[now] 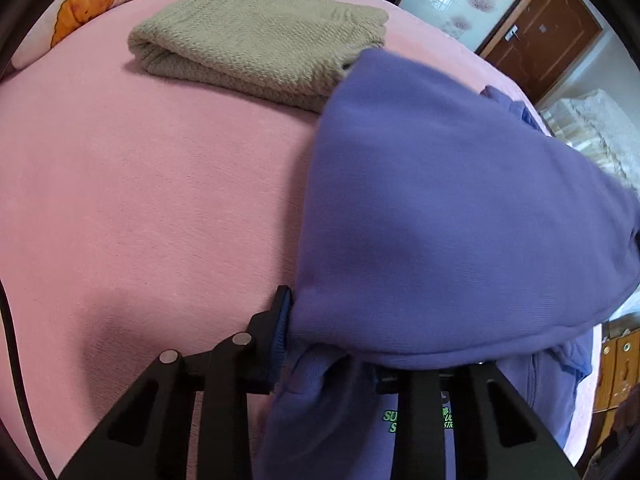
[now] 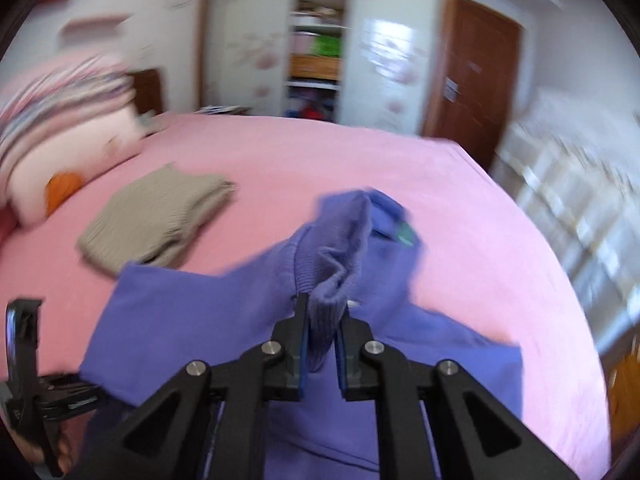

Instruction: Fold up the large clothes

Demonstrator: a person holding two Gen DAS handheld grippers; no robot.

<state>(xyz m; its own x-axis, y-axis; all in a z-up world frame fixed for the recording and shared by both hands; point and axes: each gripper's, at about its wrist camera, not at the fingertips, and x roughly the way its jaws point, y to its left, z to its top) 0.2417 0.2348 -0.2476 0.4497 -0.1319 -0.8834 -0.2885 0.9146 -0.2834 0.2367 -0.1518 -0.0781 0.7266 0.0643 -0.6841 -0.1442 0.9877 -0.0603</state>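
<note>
A purple sweatshirt (image 1: 440, 208) hangs over the pink bed (image 1: 140, 200), lifted at my end. My left gripper (image 1: 332, 344) is shut on its left edge; cloth drapes over and hides the right finger. In the right wrist view the same sweatshirt (image 2: 192, 308) spreads across the bed (image 2: 480, 220). My right gripper (image 2: 322, 340) is shut on a ribbed cuff or hem (image 2: 332, 276) that stands up between the fingers. The left gripper (image 2: 28, 360) shows at the left edge of that view, holding the cloth.
A folded beige knit sweater (image 1: 256, 44) lies on the bed behind the sweatshirt; it also shows in the right wrist view (image 2: 156, 220). Pillows (image 2: 60, 128) sit at the bed's left end. A wardrobe (image 2: 320, 40) and brown door (image 2: 476, 76) stand beyond the bed.
</note>
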